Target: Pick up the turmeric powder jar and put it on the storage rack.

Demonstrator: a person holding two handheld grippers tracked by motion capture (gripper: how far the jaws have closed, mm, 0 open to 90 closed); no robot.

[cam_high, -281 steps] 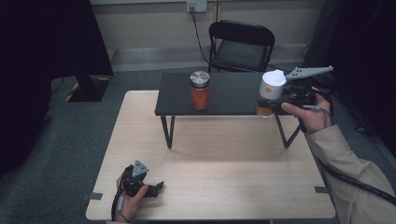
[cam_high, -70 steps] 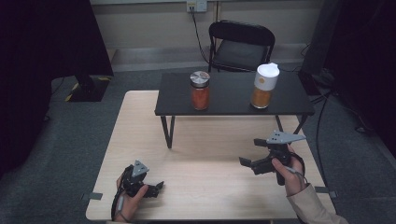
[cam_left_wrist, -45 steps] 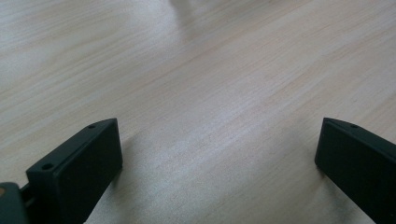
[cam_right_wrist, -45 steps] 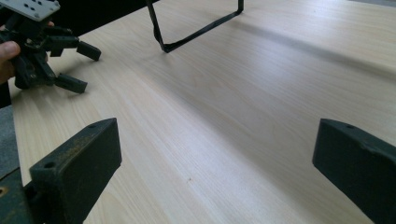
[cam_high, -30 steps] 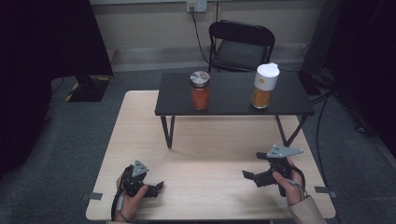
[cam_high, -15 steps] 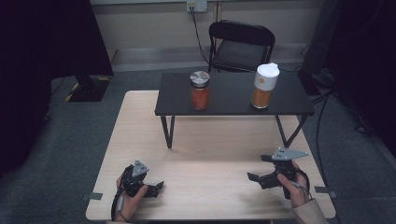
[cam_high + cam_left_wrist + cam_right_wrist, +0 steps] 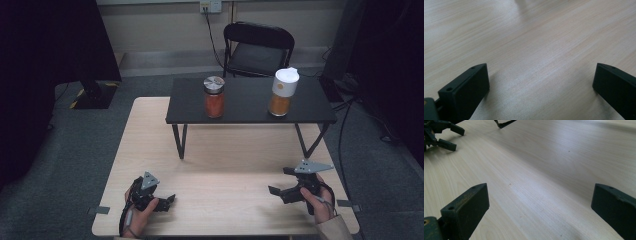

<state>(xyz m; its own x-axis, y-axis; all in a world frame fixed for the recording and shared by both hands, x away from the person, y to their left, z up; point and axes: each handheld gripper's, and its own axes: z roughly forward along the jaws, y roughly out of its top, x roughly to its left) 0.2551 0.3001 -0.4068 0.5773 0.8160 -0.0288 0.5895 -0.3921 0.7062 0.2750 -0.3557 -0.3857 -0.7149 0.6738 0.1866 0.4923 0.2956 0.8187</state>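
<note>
A: Grippers? 
B: Left gripper (image 7: 167, 201) and right gripper (image 7: 281, 186) low over near table (image 7: 225, 165), both jaws wide apart, holding nothing. 
A: Jars? 
B: Red jar (image 7: 214, 96) and white-lidded jar (image 7: 282, 92) on far black stand (image 7: 247, 102).

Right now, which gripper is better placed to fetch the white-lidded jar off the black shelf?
Right, probably. The right gripper lies on the same side as the white-lidded jar, jaws open and empty; the left gripper sits across the table.
</note>
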